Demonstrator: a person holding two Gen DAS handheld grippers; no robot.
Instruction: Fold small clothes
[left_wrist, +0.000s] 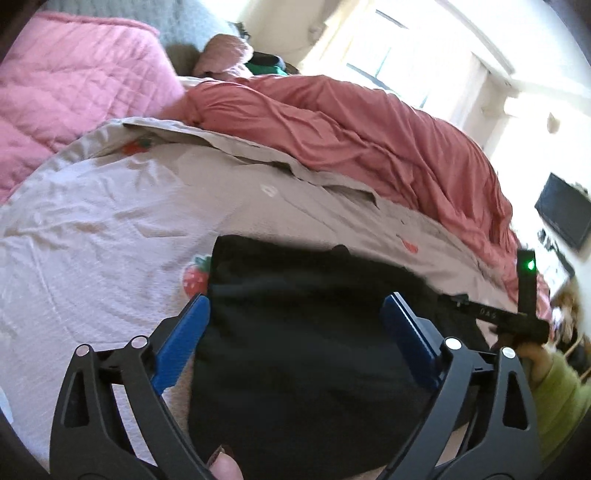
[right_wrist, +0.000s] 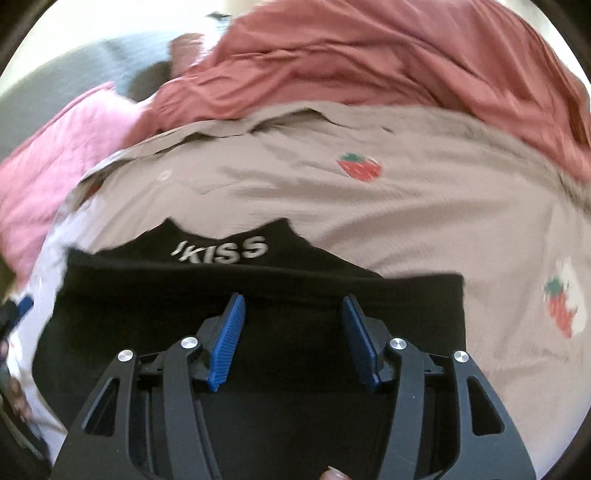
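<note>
A black garment (left_wrist: 295, 350) lies on the pale strawberry-print sheet (left_wrist: 110, 221); in the right wrist view the black garment (right_wrist: 258, 332) shows a folded layer with white "KISS" lettering (right_wrist: 221, 251) at its far edge. My left gripper (left_wrist: 297, 301) stands wide open just above the cloth, with its blue pads (left_wrist: 184, 339) apart and gripping nothing. My right gripper (right_wrist: 293, 301) hovers over the cloth's near part, partly open, and its pads (right_wrist: 227, 343) pinch nothing. The right gripper's body (left_wrist: 517, 317) with a green light shows at the right, held by a hand in a green sleeve (left_wrist: 557, 391).
A rumpled salmon duvet (left_wrist: 369, 129) is heaped along the far side of the bed. A pink quilt (left_wrist: 74, 92) lies at the far left. A bright window (left_wrist: 388, 48) and a dark screen (left_wrist: 565, 214) are on the wall beyond. Bare sheet (right_wrist: 406, 206) spreads past the garment.
</note>
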